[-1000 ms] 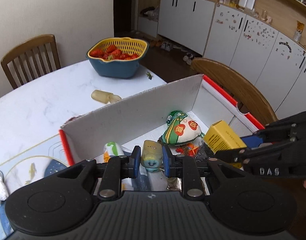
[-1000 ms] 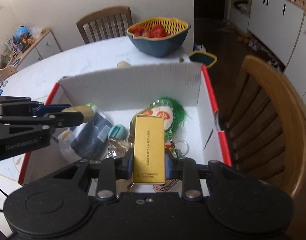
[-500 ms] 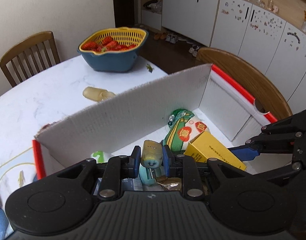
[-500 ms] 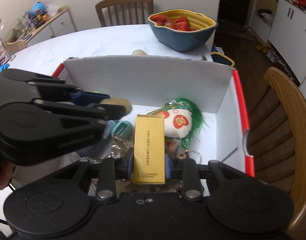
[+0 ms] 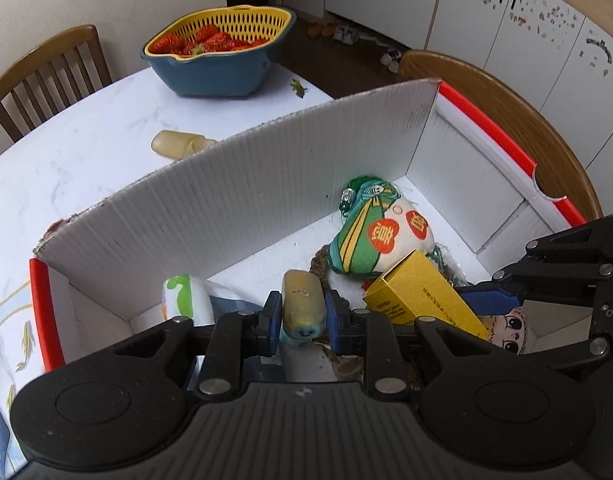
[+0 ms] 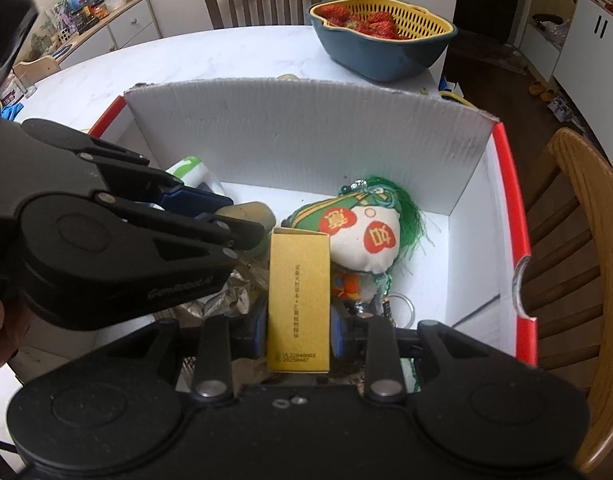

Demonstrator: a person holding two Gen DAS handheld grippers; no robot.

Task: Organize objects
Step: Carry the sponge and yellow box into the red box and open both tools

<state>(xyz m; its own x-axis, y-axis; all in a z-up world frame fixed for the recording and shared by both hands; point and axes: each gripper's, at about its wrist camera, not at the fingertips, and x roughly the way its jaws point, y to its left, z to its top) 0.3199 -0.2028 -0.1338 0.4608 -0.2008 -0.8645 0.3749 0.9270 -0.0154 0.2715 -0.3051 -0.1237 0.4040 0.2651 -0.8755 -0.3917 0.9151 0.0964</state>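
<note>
White ribbed box [image 5: 242, 200] with red edges; a gold carton [image 6: 299, 300] printed in dark characters. The pouch [image 6: 362, 232] is green-and-yellow striped on cream, with red badges and green fringe. Red strawberries [image 5: 206, 42] fill a yellow colander [image 5: 226, 20] in a blue bowl [image 5: 214, 76] on white marbled table [image 5: 86, 152].

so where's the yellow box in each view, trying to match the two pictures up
Left wrist view: the yellow box sits lower right of centre, clamped by the right gripper reaching in from the right edge.
Right wrist view: the box stands upright at bottom centre.
Shared landmark: the green and white pouch, just behind the box in both views.
</note>
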